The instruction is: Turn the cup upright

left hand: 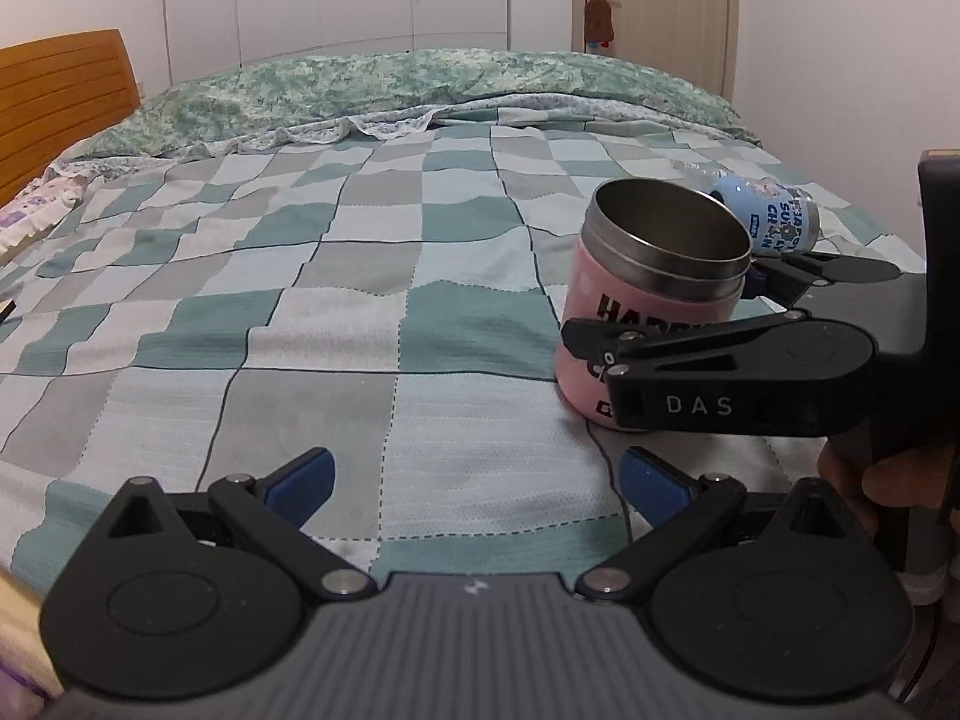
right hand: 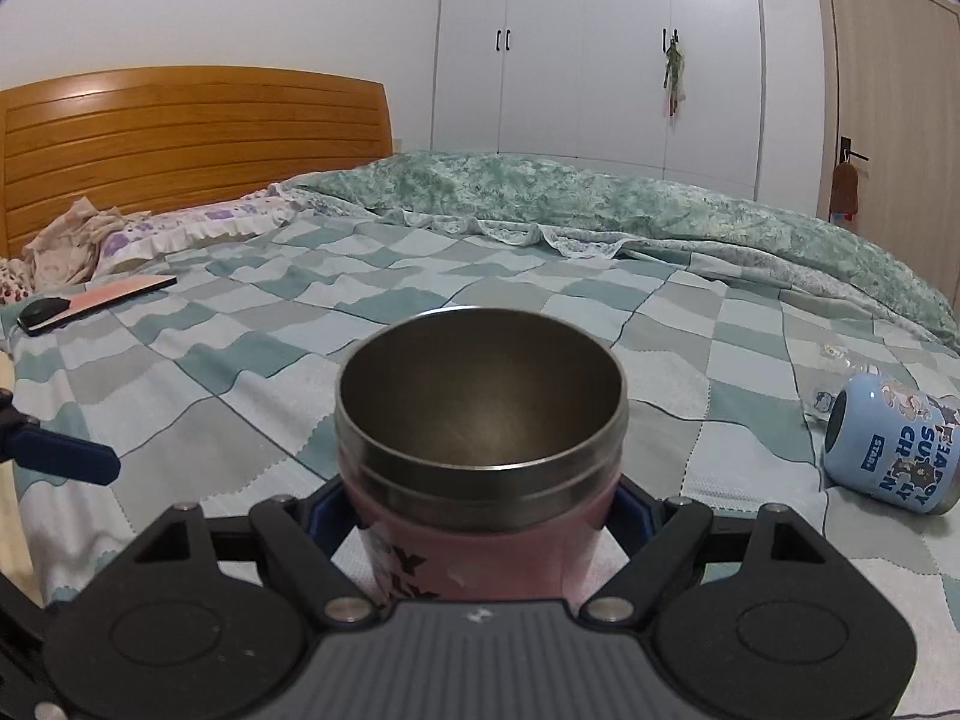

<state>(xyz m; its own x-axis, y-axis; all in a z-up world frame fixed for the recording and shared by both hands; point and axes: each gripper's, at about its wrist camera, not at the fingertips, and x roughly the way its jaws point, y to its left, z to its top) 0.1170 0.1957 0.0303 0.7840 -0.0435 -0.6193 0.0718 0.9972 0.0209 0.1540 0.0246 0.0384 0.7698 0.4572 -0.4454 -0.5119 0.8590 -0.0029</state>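
Standing upright on the checked bedspread, the pink cup sits with its steel mouth open to the ceiling and its body between the blue-padded fingers of the right gripper; the pads lie against both sides of the cup. From the left wrist view the same pink cup is seen near the bed's right edge, with the right gripper reaching in from the right, one finger in front of the cup wall and the other behind it. The left gripper hovers low over the bedspread to the left of the cup, its fingers spread wide with nothing between them. Beyond the pink cup, a light blue cup lies on its side on the bedspread. Farther left a phone rests near the pillows, and a rumpled green quilt stretches along the far side before the wooden headboard and white wardrobe.
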